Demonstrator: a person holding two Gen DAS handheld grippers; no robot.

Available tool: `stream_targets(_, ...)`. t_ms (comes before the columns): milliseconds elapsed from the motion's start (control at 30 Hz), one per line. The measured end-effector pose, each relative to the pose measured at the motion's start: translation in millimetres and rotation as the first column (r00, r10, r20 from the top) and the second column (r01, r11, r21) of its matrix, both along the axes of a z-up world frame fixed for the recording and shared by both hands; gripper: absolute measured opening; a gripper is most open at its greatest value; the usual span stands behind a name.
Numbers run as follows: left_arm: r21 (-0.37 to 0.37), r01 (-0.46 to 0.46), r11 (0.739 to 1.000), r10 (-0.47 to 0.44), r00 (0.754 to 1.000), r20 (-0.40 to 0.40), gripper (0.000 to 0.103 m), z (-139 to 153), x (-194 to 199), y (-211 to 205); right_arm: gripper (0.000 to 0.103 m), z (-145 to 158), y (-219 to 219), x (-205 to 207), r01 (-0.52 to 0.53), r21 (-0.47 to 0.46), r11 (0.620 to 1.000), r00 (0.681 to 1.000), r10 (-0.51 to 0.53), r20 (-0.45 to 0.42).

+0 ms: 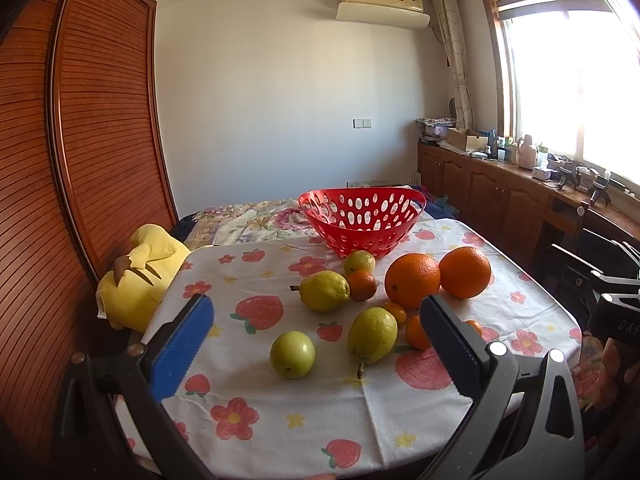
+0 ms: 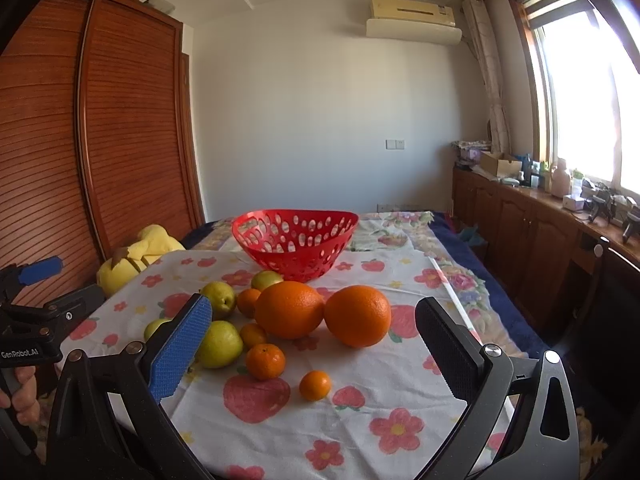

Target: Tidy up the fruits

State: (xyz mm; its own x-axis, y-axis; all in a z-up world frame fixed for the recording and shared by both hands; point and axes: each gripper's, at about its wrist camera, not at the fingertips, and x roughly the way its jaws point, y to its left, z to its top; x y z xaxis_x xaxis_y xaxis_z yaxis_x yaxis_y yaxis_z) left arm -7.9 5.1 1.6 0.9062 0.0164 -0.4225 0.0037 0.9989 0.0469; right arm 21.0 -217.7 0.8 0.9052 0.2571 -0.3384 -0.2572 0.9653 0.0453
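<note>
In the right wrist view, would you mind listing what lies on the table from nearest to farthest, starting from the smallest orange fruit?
Smallest mandarin → larger mandarin → big orange → red basket.

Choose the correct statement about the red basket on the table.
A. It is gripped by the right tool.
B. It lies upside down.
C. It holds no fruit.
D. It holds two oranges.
C: the basket stands upright with nothing showing through its holes, while the oranges and the pears lie on the cloth before it.
</note>
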Motion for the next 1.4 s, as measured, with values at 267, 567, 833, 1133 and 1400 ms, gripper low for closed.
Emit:
stream_targets(267,0.005,0.003,1.000,-0.003,1.000,0.009,0.103,4.5,-3.9,-0.2,0.103,0.6,1.6,0.7,-0.004,-0.001,1.000,1.000,0.004,0.003)
stream_targets(567,0.007,0.009,1.000,-0.009,1.000,0.016,0.103,9.6,-7.2,-1.6,0.103,-0.2,3.5,1.5,-0.007,0.002,1.000,1.000,0.007,0.004)
stream_targets(833,0.006,0.008,1.000,-0.009,1.000,0.017,0.103,10.0,-7.2,-1.8,0.103,-0.2,4.8,0.9,-0.009,0.003,1.000,1.000,0.009,0.006)
stream_targets(1133,0.006,0.011,1.000,-0.011,1.000,0.009,0.103,10.5,-7.9,-2.3,0.103,0.4,4.4,-0.2,-0.010,0.004,1.000,1.000,0.010,0.006)
stream_targets(1400,0.006,0.012,1.000,-0.012,1.000,0.001,0.103,8.5,-6.7,-1.3,0.103,0.0,3.9,-0.2,-0.009,0.003,1.000,1.000,0.009,0.004)
